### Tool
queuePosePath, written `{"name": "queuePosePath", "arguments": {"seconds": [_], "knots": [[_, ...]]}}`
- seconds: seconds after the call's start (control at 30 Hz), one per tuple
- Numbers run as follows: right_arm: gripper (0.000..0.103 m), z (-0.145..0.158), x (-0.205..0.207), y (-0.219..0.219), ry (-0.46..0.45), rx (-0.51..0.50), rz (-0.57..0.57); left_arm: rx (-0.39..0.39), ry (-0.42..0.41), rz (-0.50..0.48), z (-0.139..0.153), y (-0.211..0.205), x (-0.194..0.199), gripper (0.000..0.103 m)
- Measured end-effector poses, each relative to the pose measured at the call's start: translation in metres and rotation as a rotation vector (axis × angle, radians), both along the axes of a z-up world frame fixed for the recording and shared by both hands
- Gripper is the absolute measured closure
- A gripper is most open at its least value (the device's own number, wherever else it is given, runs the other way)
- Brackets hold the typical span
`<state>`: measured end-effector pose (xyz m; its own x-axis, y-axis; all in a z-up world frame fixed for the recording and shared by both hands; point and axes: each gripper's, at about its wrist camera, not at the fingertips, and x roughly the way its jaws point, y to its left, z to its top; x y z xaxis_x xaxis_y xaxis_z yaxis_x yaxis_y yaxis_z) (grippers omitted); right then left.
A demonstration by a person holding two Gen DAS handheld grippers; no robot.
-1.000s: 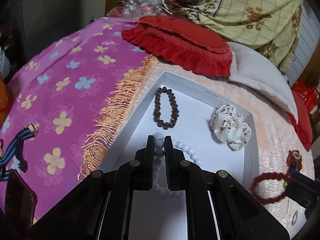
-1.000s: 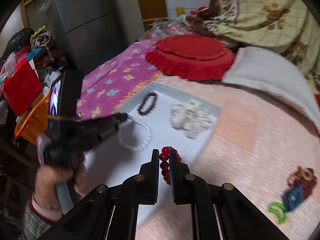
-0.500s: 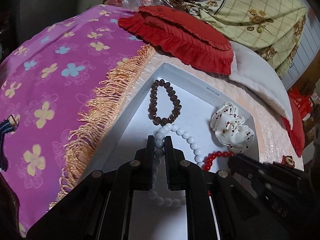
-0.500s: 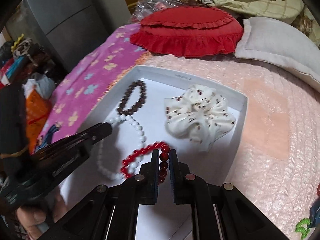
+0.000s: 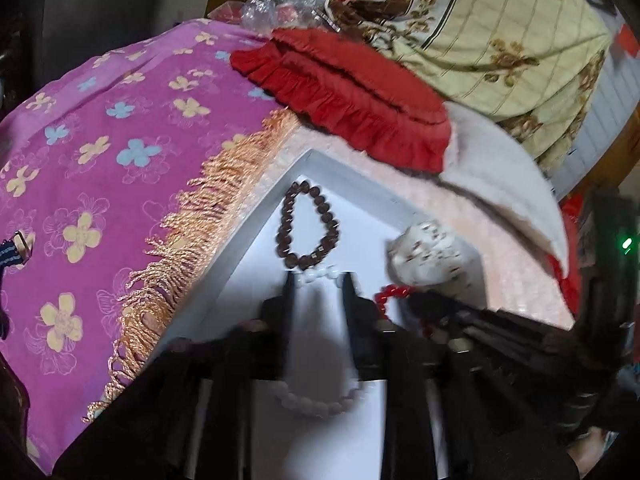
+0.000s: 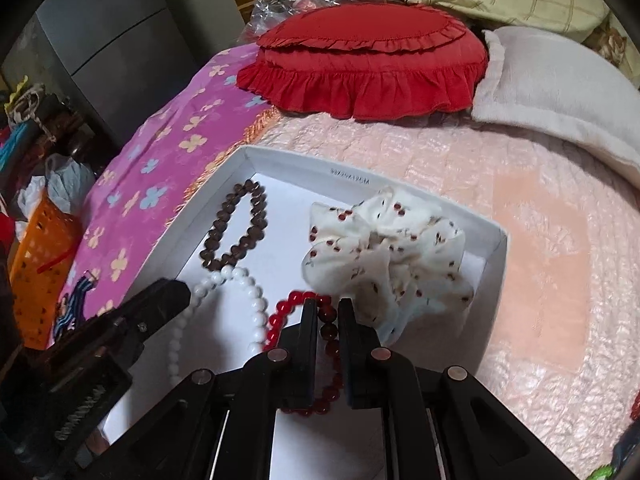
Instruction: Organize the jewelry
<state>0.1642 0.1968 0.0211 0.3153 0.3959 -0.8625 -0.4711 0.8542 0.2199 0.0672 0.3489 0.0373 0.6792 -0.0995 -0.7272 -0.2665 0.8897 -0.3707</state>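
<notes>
Bedding is cradling the white tray [image 6: 498,240]; the left gripper [image 5: 318,280] is gaping empty over the white bead bracelet [image 6: 256,300], while the right gripper [image 6: 325,312], nearly closed, is pinching the red bead bracelet [image 6: 280,316] beside the scrunchie [image 6: 384,256], risking tangling both strands on release.

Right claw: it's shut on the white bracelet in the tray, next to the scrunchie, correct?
Not quite. The right wrist view shows the right claw shut on the red bracelet, not the white bracelet, which lies free to its left. It is in the tray, next to the scrunchie.
</notes>
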Motion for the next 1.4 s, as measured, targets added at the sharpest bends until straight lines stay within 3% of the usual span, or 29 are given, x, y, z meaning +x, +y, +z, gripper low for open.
{"name": "queuePosePath", "arguments": {"seconds": [0.03, 0.1, 0.13, 0.3, 0.47, 0.8, 0.97, 1.1, 1.17, 1.27, 1.4], "knots": [[0.082, 0.001, -0.002, -0.001, 0.001, 0.005, -0.001, 0.0, -0.013, -0.002, 0.003, -0.001, -0.002, 0.056], [0.061, 0.004, -0.008, -0.005, -0.011, 0.015, -0.003, 0.003, -0.033, -0.013, 0.008, -0.004, -0.006, 0.055], [0.06, 0.008, -0.012, -0.008, -0.025, 0.019, -0.008, 0.003, -0.035, -0.021, 0.011, -0.006, -0.007, 0.055], [0.06, 0.03, -0.026, -0.021, -0.057, 0.043, -0.021, 0.029, -0.048, -0.019, 0.02, -0.01, -0.014, 0.055], [0.06, 0.06, -0.049, -0.061, -0.091, 0.077, -0.054, 0.06, -0.067, -0.003, 0.031, -0.017, -0.024, 0.055], [0.059, 0.086, -0.115, -0.227, -0.128, 0.065, -0.269, 0.19, -0.1, -0.04, 0.043, -0.06, -0.054, 0.055], [0.059, 0.083, -0.158, -0.328, -0.126, 0.029, -0.425, 0.219, -0.155, -0.109, 0.057, -0.102, -0.079, 0.054], [0.059, 0.076, -0.197, -0.392, -0.124, -0.012, -0.496, 0.149, -0.151, -0.177, 0.057, -0.134, -0.102, 0.054], [0.059, 0.074, -0.212, -0.41, -0.132, -0.026, -0.511, 0.116, -0.129, -0.205, 0.052, -0.15, -0.117, 0.054], [0.059, 0.067, -0.233, -0.443, -0.134, -0.021, -0.544, 0.151, -0.113, -0.239, 0.049, -0.176, -0.14, 0.054], [0.059, 0.055, -0.237, -0.45, -0.117, -0.002, -0.511, 0.144, -0.067, -0.275, 0.042, -0.199, -0.164, 0.054]]}}
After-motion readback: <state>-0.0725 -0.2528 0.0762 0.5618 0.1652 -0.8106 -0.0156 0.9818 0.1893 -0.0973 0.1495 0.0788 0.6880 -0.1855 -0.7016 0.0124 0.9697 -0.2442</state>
